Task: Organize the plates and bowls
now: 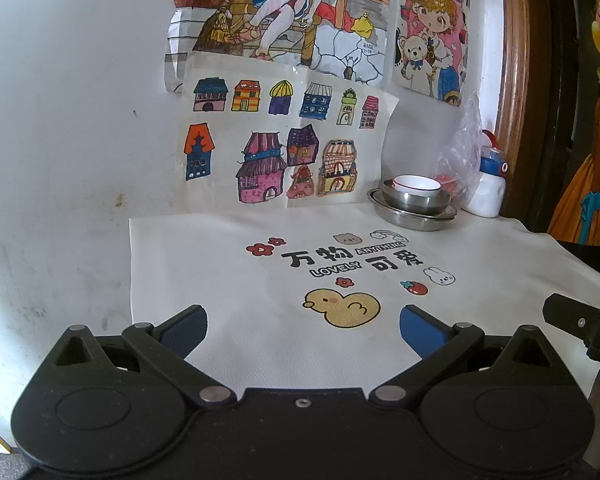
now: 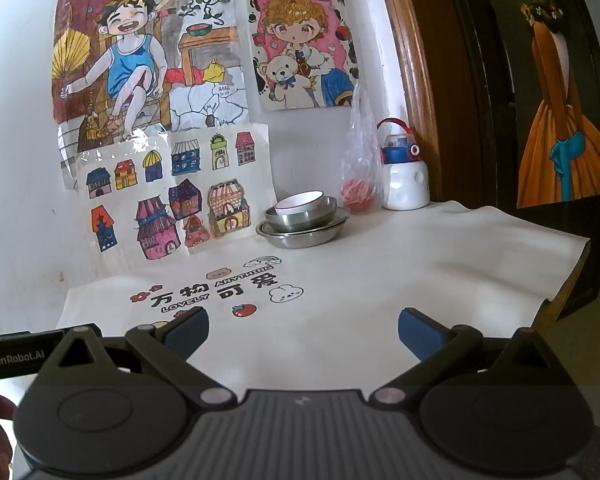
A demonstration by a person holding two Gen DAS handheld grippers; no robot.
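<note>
both grippers, left [image 1: 303,326] and right [image 2: 303,330], jaws spread wide with nothing between them, stack of white bowl [image 2: 300,202] in steel bowl [image 2: 312,218] on steel plates [image 2: 306,236] well ahead, beyond the jaws on the white mat [image 2: 420,264].

**A white wall hung with drawings, a covered table, a dark door**

A white wall [image 2: 20,128], scuffed and stained low down, rises behind the table. Coloured drawings are stuck to it: a seated child with a fan [image 2: 140,52], a curly-haired figure with a teddy bear [image 2: 304,44], and a sheet of small houses [image 2: 172,208] leaning at table level. A cream cloth [image 2: 380,288] printed with cartoon animals and lettering covers the tabletop and hangs over its right edge. To the right stands a brown wooden door frame [image 2: 416,80], then a dark door [image 2: 480,80] bearing a painting of a figure in an orange dress [image 2: 560,140]. Soft, even daylight fills the room.
</note>
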